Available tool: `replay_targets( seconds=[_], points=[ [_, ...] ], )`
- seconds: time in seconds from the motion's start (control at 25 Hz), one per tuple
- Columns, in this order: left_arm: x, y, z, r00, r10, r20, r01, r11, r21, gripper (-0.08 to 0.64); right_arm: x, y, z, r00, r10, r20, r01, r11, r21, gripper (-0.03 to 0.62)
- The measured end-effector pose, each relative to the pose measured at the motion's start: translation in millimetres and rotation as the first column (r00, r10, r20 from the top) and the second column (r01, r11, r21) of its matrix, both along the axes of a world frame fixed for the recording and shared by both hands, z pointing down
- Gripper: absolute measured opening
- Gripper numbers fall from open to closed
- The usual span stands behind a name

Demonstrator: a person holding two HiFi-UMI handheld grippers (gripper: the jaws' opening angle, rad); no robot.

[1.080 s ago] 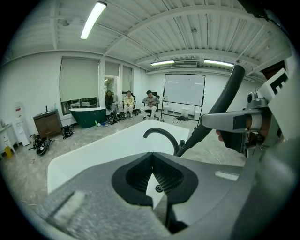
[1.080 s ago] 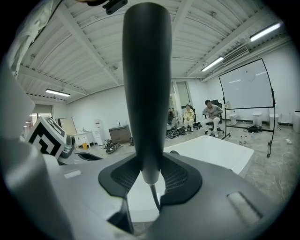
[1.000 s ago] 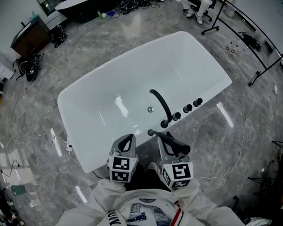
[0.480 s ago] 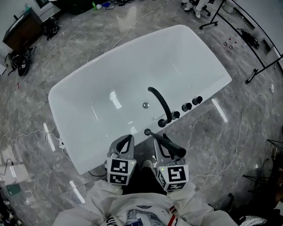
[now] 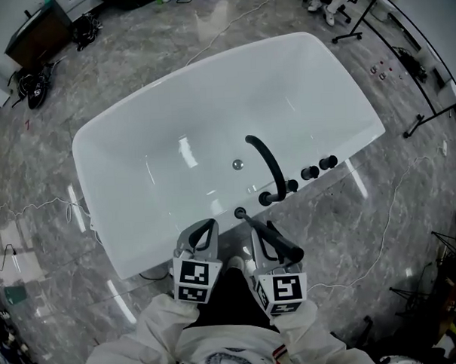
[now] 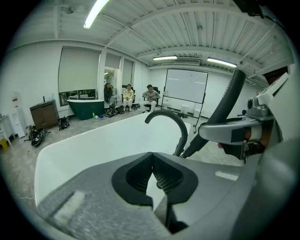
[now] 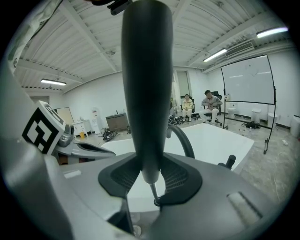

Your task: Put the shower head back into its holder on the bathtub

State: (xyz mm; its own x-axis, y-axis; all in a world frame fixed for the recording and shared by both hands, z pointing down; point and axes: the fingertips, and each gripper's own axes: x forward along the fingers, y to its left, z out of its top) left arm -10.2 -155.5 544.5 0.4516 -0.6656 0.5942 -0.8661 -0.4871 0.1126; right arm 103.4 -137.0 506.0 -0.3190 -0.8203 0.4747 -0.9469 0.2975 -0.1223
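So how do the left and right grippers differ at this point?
The left gripper's fingers are shut together on nothing; the right gripper's fingers clamp the black shower head. The left gripper sits farther from the curved spout, the right gripper nearer it. Both hang by the tub's near rim, pointed toward it.

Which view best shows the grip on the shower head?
Right gripper view: the shower head fills the middle, clamped in the right claw. The head view shows only a short dark bar; the left gripper view, its side.
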Motion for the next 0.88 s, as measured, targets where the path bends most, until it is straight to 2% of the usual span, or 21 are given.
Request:
replay_targets(
  seconds=[0.2,0.88],
  points=[
    [-4.5,1.5,16.8,1.000,-0.026,-0.001,0.026,1.000,-0.010,-0.002,-3.8,0.8,17.8,1.000,-0.012,-0.005,0.011,1.000,-0.020,0.138],
    [-2.3,-7.7,77.1,1.000,-0.026,-0.009,0.026,0.999,-0.045,-0.002,-8.5,-15.3,82.8,1.000,-0.003,-0.022,0.002,0.997,-0.073,0.138]
  ],
)
